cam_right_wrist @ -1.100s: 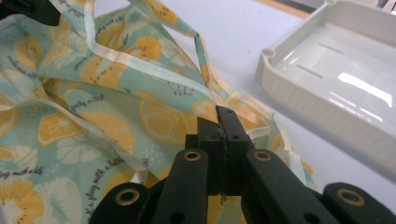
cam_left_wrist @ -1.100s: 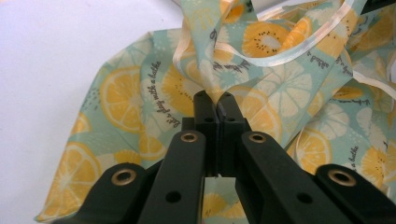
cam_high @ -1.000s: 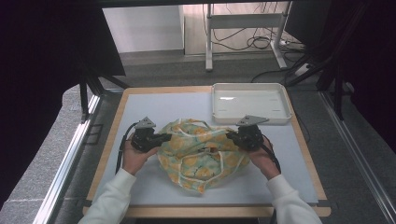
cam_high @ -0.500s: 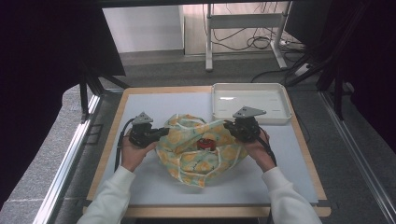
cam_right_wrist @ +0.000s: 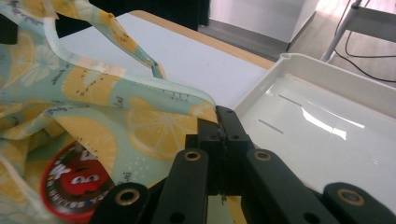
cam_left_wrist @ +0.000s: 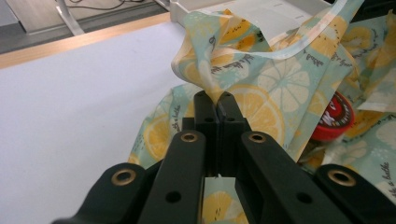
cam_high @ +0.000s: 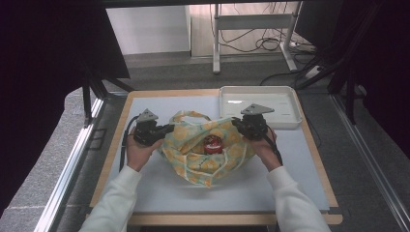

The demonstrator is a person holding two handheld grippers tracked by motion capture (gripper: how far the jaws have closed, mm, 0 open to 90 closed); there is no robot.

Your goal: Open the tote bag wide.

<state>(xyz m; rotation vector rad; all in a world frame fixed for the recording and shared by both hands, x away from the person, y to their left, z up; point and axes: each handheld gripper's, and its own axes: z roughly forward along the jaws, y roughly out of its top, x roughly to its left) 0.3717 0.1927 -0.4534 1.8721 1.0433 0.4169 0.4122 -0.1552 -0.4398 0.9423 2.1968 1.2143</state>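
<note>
Change since earlier: my right gripper (cam_high: 240,124) has drawn its edge of the lemon-print bag (cam_high: 205,147) outward toward the white tray (cam_high: 285,101); the mouth is now wider and the red-lidded tin (cam_high: 212,143) shows inside, where before the cloth covered it
Left fingers: the left gripper (cam_high: 167,129) is fully closed on the rim of the bag (cam_left_wrist: 212,91); the cloth is pinched between the tips
Right fingers: fully closed on the opposite rim (cam_right_wrist: 205,109); cloth also pinched there
Bag: lies on the bench (cam_high: 159,191) between my two hands; mouth is stretched left to right, along the line between the grippers
Tin: rests in the opening, lid upward; it lies nearer to my right gripper than to the left
Judgement: to take the tin, the right hand has the shorter way; but one side must first let go of the rim
</note>
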